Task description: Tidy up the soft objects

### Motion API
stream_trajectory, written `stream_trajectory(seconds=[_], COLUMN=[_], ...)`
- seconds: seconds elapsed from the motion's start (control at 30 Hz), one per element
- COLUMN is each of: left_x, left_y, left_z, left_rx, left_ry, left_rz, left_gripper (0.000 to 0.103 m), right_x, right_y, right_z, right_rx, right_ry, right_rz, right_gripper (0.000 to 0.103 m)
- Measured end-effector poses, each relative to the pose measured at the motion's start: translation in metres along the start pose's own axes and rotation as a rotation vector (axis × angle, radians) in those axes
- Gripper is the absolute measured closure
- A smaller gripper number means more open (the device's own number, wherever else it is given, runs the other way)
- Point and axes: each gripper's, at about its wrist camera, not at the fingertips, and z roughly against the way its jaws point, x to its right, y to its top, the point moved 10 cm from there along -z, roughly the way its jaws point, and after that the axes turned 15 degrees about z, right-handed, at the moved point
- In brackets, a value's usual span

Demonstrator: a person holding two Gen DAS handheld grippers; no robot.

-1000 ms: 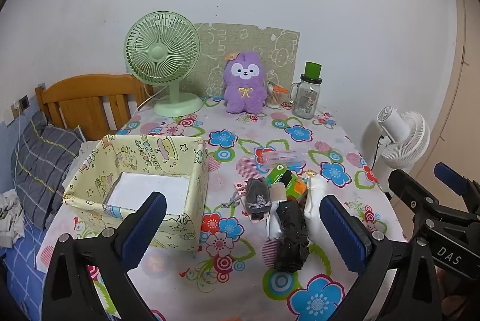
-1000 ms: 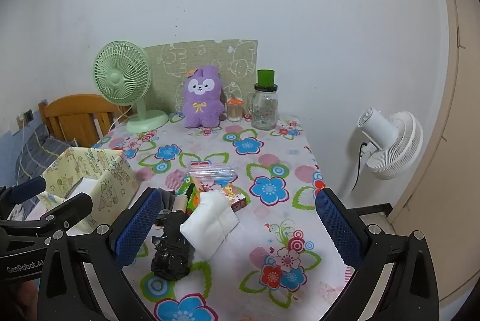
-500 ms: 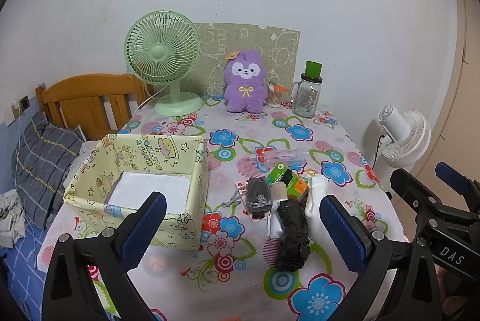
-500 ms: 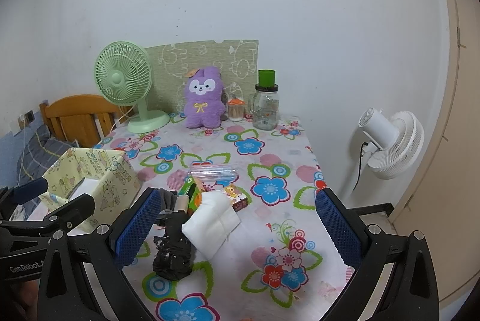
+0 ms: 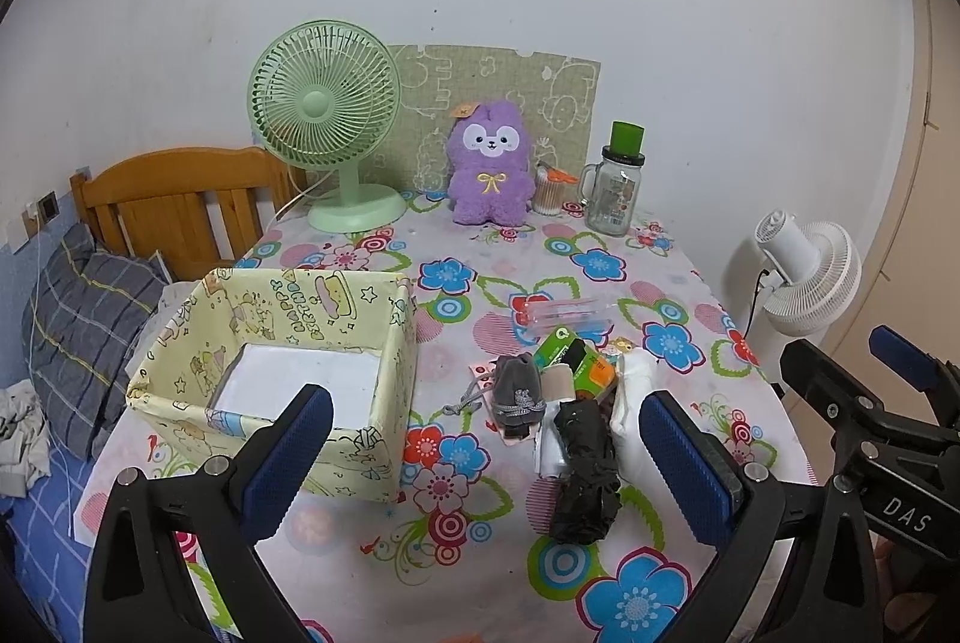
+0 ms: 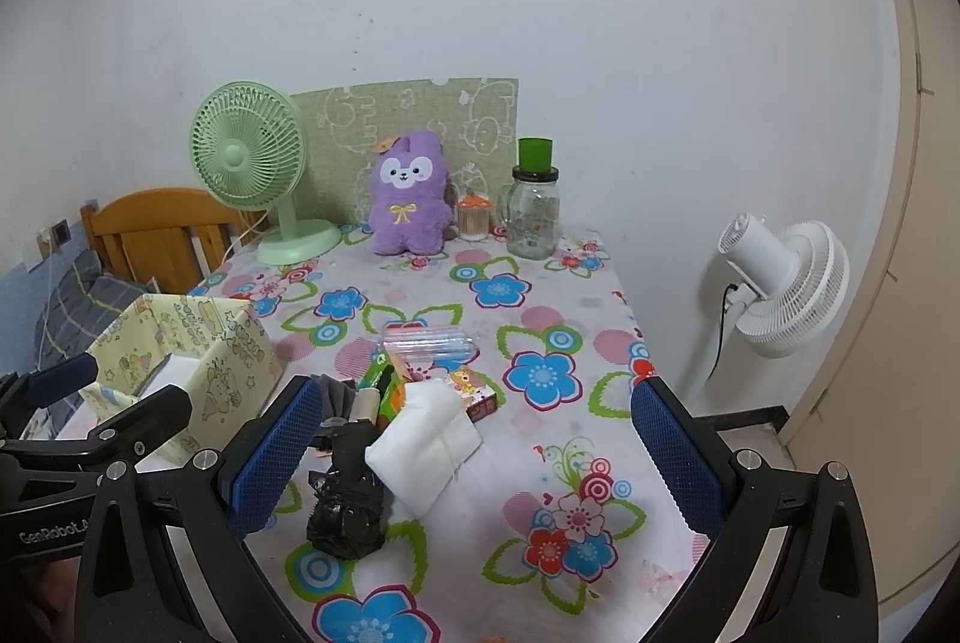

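Several soft things heaped mid-surface, just right of the yellow box (image 5: 282, 343). Black crumpled bundle (image 5: 585, 469) long and narrow, long axis running from the near edge toward the far wall, nearest end bunched and wrinkled. White folded cloth (image 6: 426, 442) touching its right side, tied with thin string, lying on a diagonal in the right wrist view. Small grey pouch (image 5: 519, 394) with a cord, just left of the bundle, upright-ish (exact lean hard to tell). Green-and-orange carton (image 5: 573, 358) behind them, clear plastic case (image 5: 564, 313) beyond that.

Yellow box open-topped, printed with cartoon figures, holding only a flat white sheet on its floor. Glass jar (image 5: 618, 196) with green lid at the back of the floral surface (image 5: 480, 553), seemingly empty.

Purple plush (image 5: 489, 163) upright against the far board, facing forward, beside the green fan (image 5: 327, 114).

Left tongs (image 5: 480, 457) spread wide, gripping nothing, hanging above the near edge. Right tongs (image 6: 474, 454) likewise spread wide and unladen.
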Motion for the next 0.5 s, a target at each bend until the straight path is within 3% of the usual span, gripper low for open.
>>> stream_trajectory(seconds=[0.5], left_x=[-0.0019], left_y=[0.0011], left_z=[0.0014], left_rx=[0.007], left_ry=[-0.003], left_rz=[0.003], left_gripper=[0.000], right_x=[-0.0033], right_y=[-0.0009], right_z=[-0.0018], right_rx=[-0.002], right_ry=[0.018], right_rz=[-0.010], right_gripper=[0.000])
